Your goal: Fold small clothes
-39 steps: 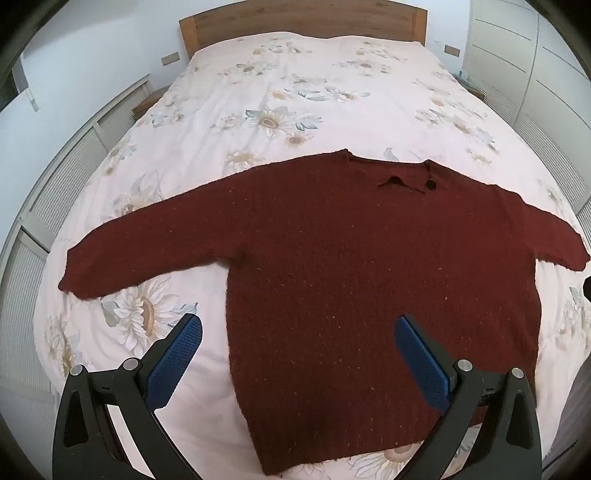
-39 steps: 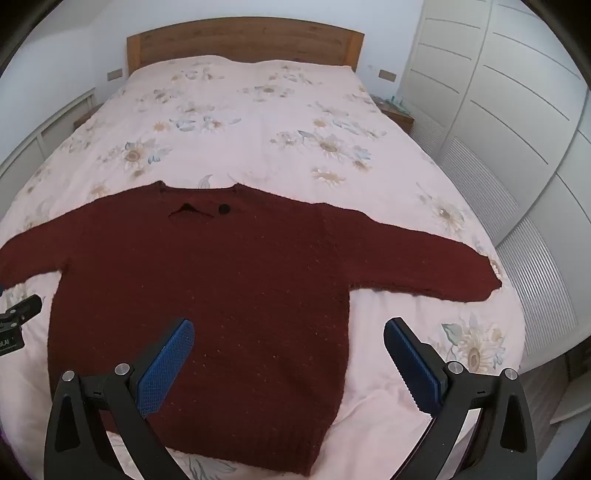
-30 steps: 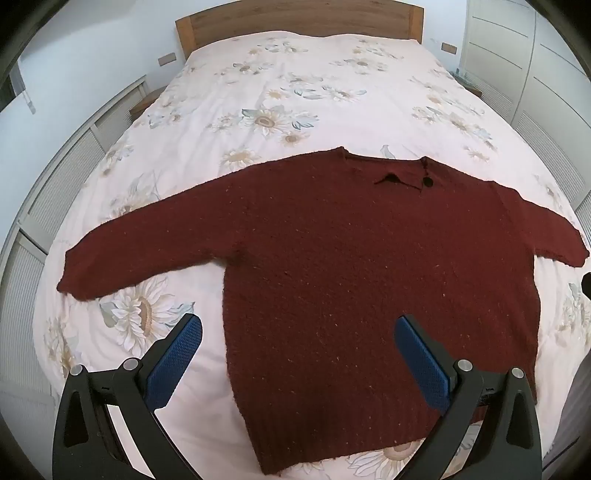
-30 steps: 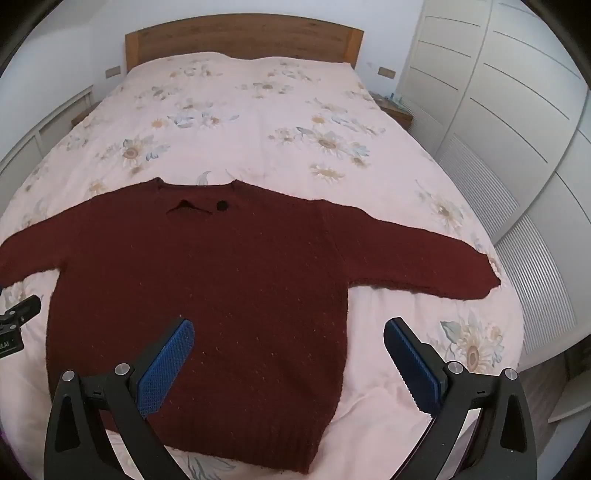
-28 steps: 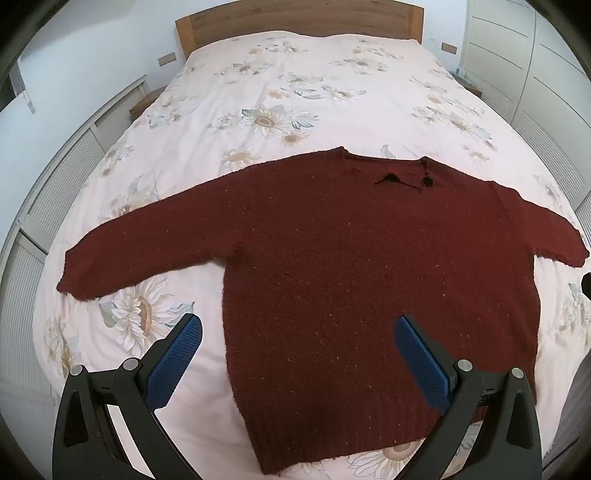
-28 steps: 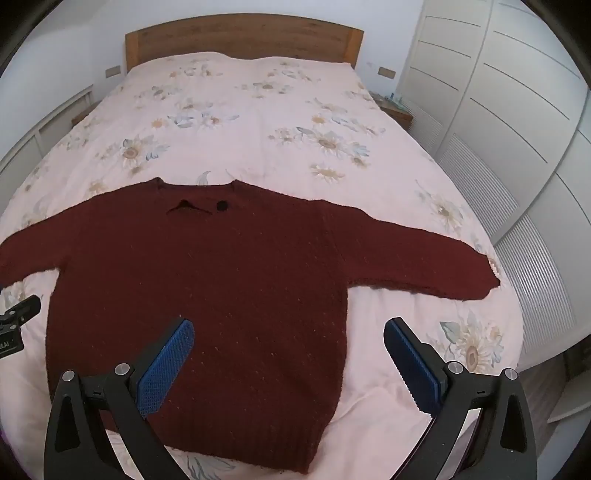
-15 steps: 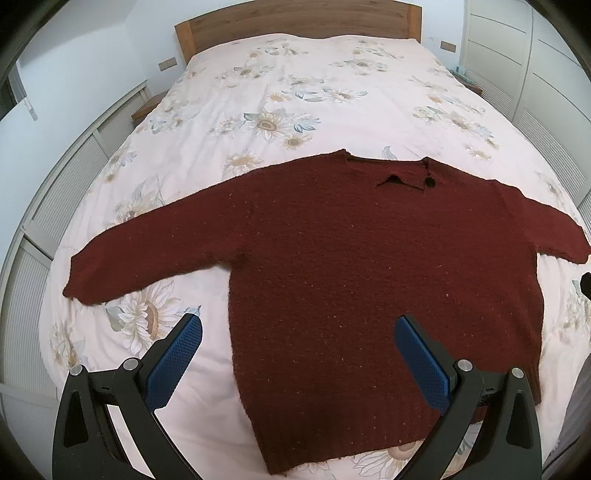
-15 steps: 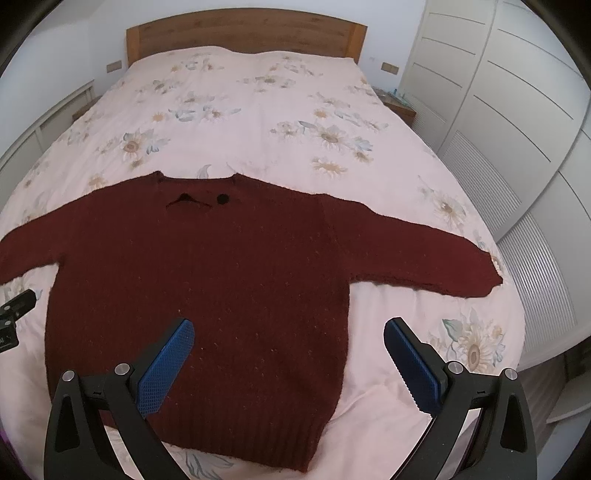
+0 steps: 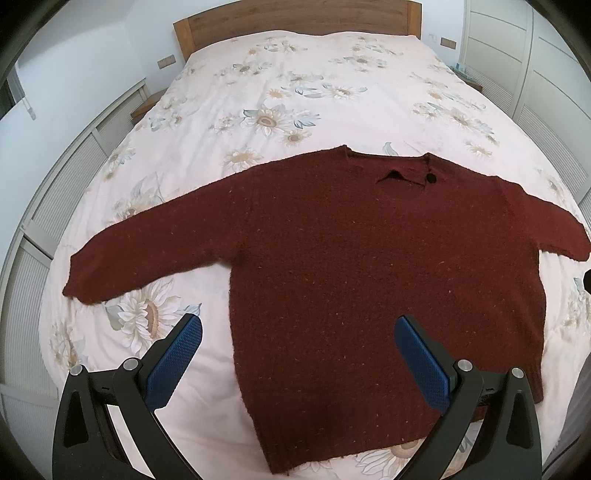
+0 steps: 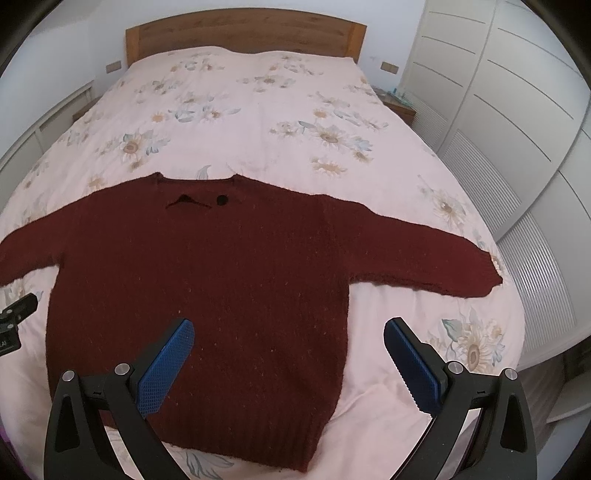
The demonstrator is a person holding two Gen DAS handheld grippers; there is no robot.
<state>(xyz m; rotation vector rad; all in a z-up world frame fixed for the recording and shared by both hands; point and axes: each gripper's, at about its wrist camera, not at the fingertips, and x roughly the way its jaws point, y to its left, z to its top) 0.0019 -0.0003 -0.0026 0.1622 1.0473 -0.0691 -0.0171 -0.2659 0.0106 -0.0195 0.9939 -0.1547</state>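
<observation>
A dark red knitted sweater [image 9: 369, 266] lies flat on the bed, sleeves spread out to both sides, neck toward the headboard, with a black button at the collar. It also shows in the right wrist view [image 10: 207, 273]. My left gripper [image 9: 295, 332] is open and empty, held above the sweater's lower left side near the hem. My right gripper [image 10: 288, 336] is open and empty above the sweater's lower right side. The left sleeve [image 9: 147, 254] and the right sleeve [image 10: 417, 254] lie straight out.
The bed has a pale pink floral duvet [image 9: 295, 92] and a wooden headboard [image 10: 243, 33]. White wardrobe doors [image 10: 517, 110] stand to the right, with a bedside table [image 10: 399, 103] by them. A white slatted panel [image 9: 48, 192] runs along the left.
Both grippers have shifted slightly, so the sweater sits a little lower in each view. The sweater has not moved and both grippers stay open.
</observation>
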